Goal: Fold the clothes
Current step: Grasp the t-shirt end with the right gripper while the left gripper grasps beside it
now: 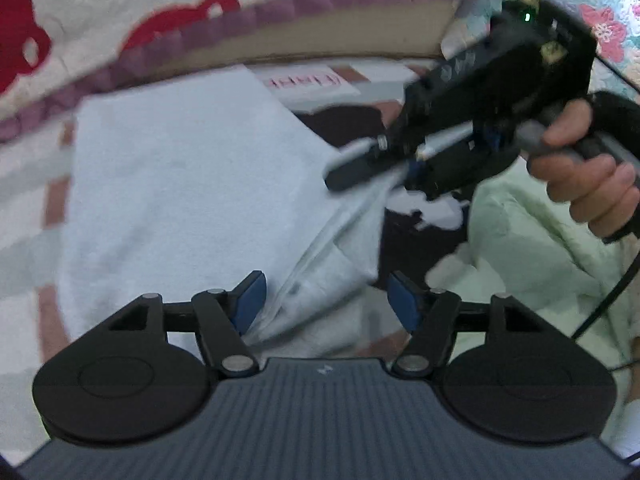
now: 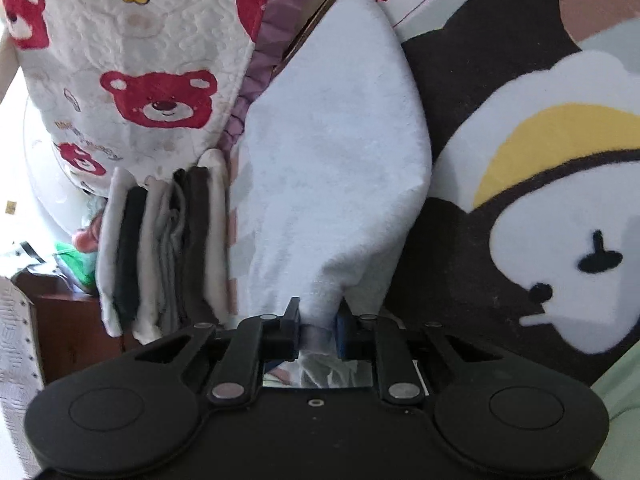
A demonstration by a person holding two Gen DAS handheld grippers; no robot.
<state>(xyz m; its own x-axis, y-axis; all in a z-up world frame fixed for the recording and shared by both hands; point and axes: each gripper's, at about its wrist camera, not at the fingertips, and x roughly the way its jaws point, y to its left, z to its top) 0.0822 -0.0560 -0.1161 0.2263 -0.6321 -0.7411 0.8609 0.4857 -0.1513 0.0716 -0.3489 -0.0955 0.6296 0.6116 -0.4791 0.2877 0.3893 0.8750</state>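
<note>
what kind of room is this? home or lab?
Likely a home bedroom or living space: a cream quilted cover with red bear faces, a cartoon-bear floor rug, and a stack of folded clothes beside the white garment being folded.

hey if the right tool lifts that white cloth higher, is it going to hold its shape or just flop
Probably flop. The white cloth bunches into a narrow neck where the right tool pinches it, and it drapes in soft pleats below the pinch, seen from the left wrist. It looks thin and likely light. The open left tool gives no support.
</note>
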